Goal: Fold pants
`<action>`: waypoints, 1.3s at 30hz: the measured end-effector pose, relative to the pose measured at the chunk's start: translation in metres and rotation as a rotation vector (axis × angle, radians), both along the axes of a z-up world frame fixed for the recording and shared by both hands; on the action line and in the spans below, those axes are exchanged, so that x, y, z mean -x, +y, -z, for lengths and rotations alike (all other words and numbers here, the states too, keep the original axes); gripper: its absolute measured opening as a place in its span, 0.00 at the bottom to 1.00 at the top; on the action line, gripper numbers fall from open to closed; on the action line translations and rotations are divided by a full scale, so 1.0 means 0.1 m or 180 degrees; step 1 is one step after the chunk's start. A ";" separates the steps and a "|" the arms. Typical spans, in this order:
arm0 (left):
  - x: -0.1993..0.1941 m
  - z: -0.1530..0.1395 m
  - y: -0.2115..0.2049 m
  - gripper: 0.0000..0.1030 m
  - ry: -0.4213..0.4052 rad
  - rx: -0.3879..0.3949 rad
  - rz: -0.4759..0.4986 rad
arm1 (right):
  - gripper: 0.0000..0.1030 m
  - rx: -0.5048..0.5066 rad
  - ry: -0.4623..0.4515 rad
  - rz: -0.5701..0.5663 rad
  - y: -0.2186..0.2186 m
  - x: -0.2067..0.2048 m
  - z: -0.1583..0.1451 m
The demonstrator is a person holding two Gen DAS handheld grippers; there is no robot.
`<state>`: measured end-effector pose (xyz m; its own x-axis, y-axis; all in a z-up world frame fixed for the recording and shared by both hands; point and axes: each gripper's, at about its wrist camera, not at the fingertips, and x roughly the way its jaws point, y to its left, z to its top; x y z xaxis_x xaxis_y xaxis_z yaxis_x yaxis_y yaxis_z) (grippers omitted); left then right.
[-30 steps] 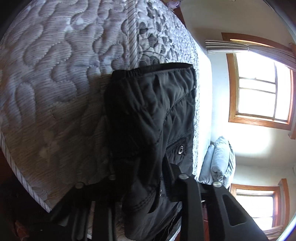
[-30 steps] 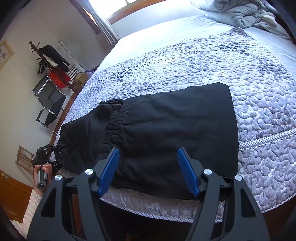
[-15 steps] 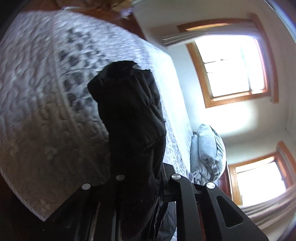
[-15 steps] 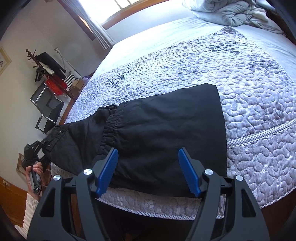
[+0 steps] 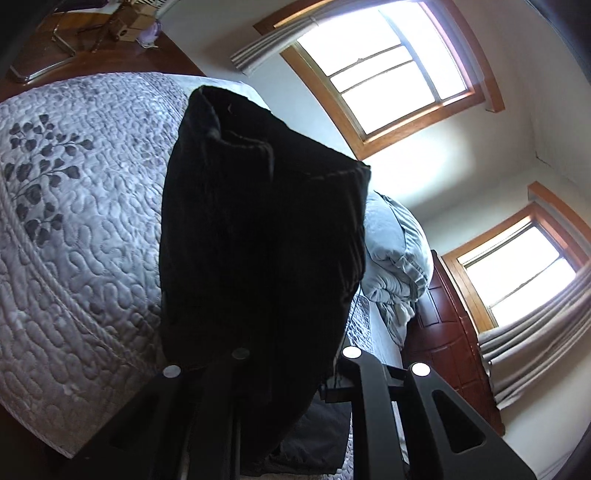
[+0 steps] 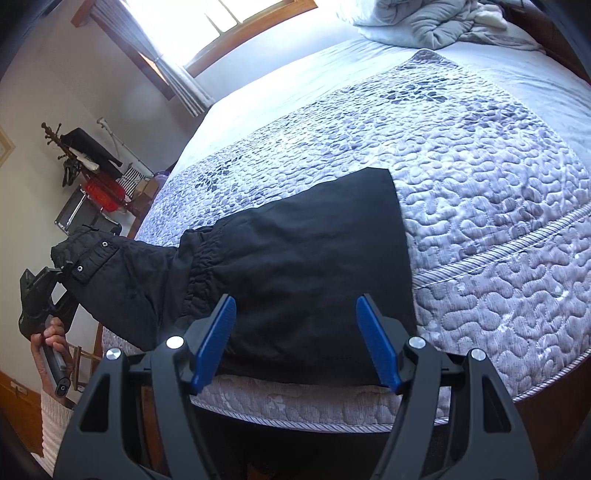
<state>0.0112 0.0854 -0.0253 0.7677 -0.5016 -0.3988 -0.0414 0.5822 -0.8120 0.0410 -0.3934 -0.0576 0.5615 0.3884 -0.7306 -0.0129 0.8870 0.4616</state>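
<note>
Black pants point(image 6: 303, 266) lie across the near edge of a bed point(image 6: 498, 184) covered by a grey quilted spread. The left gripper point(image 6: 55, 275) has its fingers clamped on the waistband end, raised off the bed's left side. The right gripper point(image 6: 295, 339) hovers above the pants, blue fingers point(image 6: 216, 339) spread wide, holding nothing.

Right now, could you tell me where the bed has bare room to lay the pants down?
Bare quilt lies beyond and right of the black pants, up to the rumpled comforter. The near edge under the open right claw is crowded; the left claw lifts the waistband end.
</note>
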 end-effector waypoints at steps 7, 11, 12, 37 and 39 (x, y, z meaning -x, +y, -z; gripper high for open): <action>-0.03 -0.08 -0.33 0.17 -0.0036 -0.0119 0.0244 | 0.66 -0.0081 -0.0001 0.0199 -0.27 0.05 0.03; -0.04 -0.07 -0.47 0.17 -0.0042 -0.0178 0.0341 | 0.67 -0.0102 0.0004 0.0253 -0.33 0.06 0.03; -0.05 -0.06 -0.50 0.17 -0.0039 -0.0184 0.0370 | 0.67 -0.0110 0.0001 0.0257 -0.34 0.06 0.04; -0.09 0.42 -1.78 0.32 0.0310 -0.0734 0.1628 | 0.67 -0.0277 0.0045 0.0346 -0.43 -0.07 0.16; -0.09 0.51 -1.86 0.35 0.0386 -0.0735 0.1732 | 0.67 -0.0295 0.0052 0.0363 -0.45 -0.07 0.17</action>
<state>0.0205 -0.1009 -0.0765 0.3673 -0.6997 -0.6128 0.2275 0.7064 -0.6703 0.0479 -0.4385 -0.0749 0.5942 0.3890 -0.7040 0.0938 0.8358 0.5410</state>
